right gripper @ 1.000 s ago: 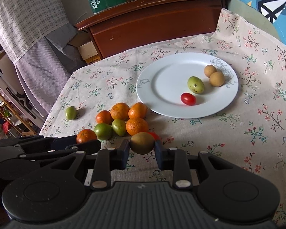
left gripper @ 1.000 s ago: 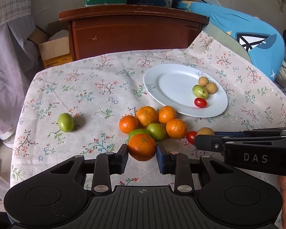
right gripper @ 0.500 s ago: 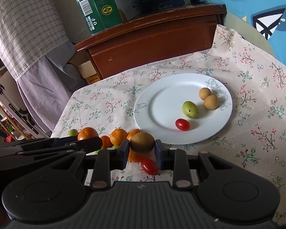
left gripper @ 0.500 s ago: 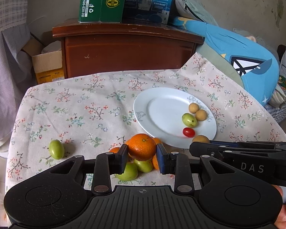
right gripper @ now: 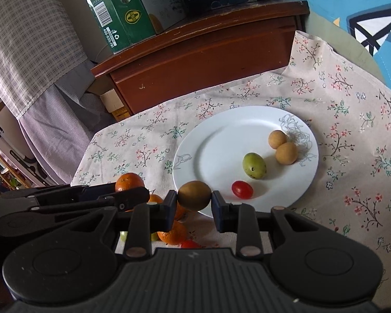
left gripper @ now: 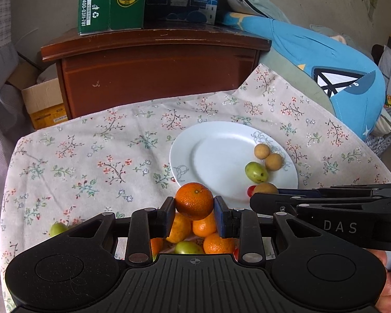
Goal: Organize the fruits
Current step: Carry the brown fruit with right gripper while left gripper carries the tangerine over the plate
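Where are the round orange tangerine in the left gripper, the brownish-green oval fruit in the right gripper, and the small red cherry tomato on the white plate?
Round orange tangerine (left gripper: 194, 201), left wrist view, front face.
Brownish-green oval fruit (right gripper: 194, 195), right wrist view, middle.
Small red cherry tomato (right gripper: 242, 189), right wrist view, top.

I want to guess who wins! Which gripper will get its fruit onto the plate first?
Probably the right gripper: its brownish-green fruit hangs over the white plate's near rim. The left gripper's orange is short of it.

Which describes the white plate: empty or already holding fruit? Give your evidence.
Holding fruit. The plate carries two small brown fruits, one green fruit and one red tomato; most of its surface is bare.
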Available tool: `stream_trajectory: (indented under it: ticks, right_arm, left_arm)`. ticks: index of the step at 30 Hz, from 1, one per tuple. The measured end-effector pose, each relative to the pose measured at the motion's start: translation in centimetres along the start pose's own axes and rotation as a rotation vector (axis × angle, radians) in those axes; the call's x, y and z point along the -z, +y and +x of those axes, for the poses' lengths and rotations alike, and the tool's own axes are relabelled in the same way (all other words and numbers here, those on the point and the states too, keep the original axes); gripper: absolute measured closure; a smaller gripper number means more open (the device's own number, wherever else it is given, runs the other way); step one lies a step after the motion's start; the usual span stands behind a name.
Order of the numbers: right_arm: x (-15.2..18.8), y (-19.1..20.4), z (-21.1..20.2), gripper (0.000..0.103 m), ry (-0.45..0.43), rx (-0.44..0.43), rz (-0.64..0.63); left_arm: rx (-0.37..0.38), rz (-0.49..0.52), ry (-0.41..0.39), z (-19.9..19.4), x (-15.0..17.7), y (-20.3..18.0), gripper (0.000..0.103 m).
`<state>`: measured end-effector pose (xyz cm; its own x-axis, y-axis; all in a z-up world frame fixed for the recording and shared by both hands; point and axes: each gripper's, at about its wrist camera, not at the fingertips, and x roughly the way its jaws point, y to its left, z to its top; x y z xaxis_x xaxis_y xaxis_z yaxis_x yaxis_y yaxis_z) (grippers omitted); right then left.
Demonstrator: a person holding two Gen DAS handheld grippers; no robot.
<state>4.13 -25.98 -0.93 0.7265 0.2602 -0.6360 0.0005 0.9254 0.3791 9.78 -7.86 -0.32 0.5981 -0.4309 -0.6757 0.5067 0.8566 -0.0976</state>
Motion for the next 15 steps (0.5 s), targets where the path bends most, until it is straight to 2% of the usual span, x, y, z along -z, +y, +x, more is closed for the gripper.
stream_trajectory:
  ticks: [15]
  right_arm:
    - [-2.2,-1.9,3.6,0.074,0.019,0.051,0.006]
  left_arm:
    - [-0.014,0.034,0.028,5.2,-3.2,0.3,0.074]
